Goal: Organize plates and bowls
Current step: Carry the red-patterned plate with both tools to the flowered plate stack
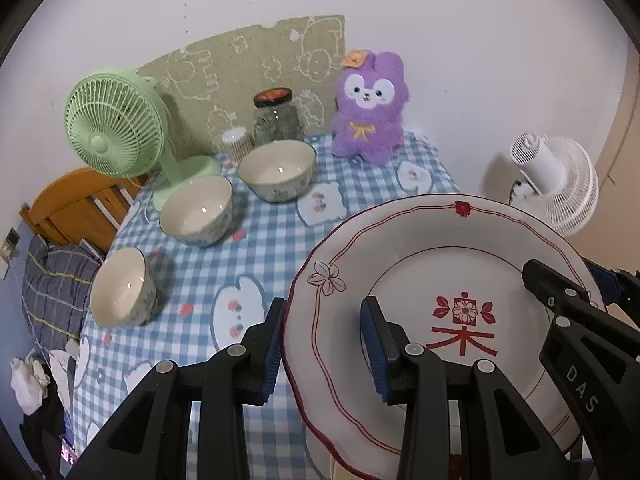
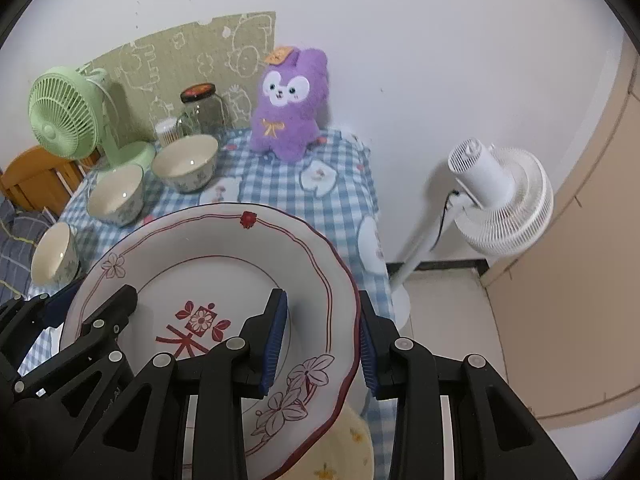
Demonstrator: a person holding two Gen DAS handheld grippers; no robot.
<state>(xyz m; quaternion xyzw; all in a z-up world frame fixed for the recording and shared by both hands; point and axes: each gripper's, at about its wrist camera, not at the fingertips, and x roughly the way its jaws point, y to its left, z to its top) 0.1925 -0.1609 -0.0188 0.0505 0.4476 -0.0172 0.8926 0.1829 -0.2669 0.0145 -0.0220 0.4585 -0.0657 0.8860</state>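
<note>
The plate (image 1: 440, 280) is pinched at nine o'clock by the left gripper (image 1: 322, 344) and three o'clock by the right gripper (image 2: 324, 344), so it stays level.

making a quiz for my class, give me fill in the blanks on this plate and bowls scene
1. Both grippers straddle the rim of one ____ with red trim.
2. The number of bowls on the checked cloth is ____.
3. The plush at the back is ____ in colour.
4. The left gripper and right gripper sit on ____ sides of the rim.

Missing words: plate; three; purple; opposite
</note>
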